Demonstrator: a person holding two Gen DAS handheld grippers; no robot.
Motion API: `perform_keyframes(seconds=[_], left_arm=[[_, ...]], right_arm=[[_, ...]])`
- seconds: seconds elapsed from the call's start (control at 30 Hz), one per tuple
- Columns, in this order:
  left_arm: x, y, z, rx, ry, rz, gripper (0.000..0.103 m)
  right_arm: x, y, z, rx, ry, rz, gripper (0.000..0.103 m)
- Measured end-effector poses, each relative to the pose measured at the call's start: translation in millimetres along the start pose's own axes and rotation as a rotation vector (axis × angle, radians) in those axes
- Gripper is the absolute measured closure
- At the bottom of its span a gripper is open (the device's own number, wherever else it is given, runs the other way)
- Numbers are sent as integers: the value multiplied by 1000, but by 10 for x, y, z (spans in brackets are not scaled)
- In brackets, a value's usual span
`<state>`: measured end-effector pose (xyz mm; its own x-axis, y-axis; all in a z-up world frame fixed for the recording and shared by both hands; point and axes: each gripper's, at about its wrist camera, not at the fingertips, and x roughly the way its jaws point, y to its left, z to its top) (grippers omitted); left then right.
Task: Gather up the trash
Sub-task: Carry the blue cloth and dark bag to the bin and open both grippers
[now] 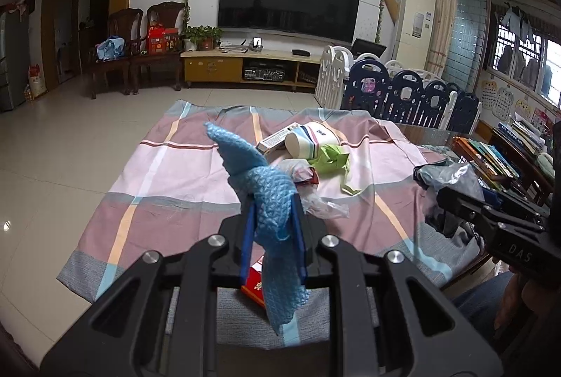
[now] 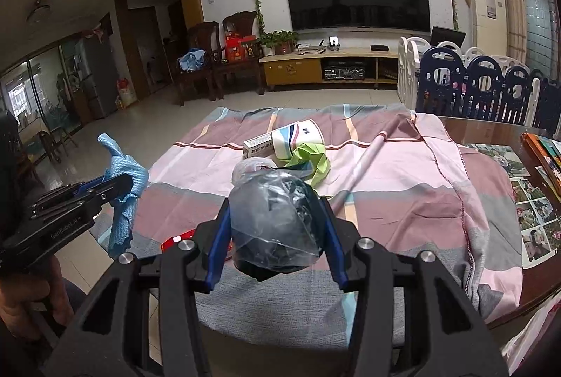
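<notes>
Two loads are already in my jaws. My left gripper (image 1: pixel 273 229) is pinched narrow on a blue cloth (image 1: pixel 266 187), soft and limp, one end standing up, the other drooping below the fingers. My right gripper (image 2: pixel 277 229) is spread fairly wide around a dark plastic bag (image 2: pixel 275 222), crumpled, slick and springy; I judge it light but apt to slide, so the hold belongs on its bunched middle.

More trash lies on the checked sheet (image 2: pixel 403 180) ahead. From the right wrist view, a paper cup (image 2: pixel 298 136) lies on its side at 12 o'clock, thin-walled and easy to crush, best taken across the rim. A small carton (image 2: pixel 257 143) touches it toward 11, stiff and light. Crumpled green paper (image 2: pixel 310 163) sits just in front of the cup, and a clear wrapper (image 2: pixel 250 166) beside that. A red packet (image 2: pixel 175 242) peeks out at 9 o'clock near the table's edge.

Both jaws being full stands in the way of any fresh pick. Books (image 1: pixel 491 159) and photos (image 2: pixel 533 212) at 3 o'clock are not trash.
</notes>
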<state>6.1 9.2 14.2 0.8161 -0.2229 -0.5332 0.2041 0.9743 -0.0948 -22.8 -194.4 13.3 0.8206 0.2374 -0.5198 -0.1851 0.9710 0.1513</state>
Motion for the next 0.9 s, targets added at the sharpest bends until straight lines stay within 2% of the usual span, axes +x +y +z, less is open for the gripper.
perform_keyframes(seconds=[0.73, 0.9], left_arm=[[106, -58, -25, 11, 26, -1, 82], [130, -35, -41, 10, 38, 6, 82]], right_arm=[[52, -21, 8, 3, 8, 0, 56], [-134, -206, 63, 65, -39, 35, 56]])
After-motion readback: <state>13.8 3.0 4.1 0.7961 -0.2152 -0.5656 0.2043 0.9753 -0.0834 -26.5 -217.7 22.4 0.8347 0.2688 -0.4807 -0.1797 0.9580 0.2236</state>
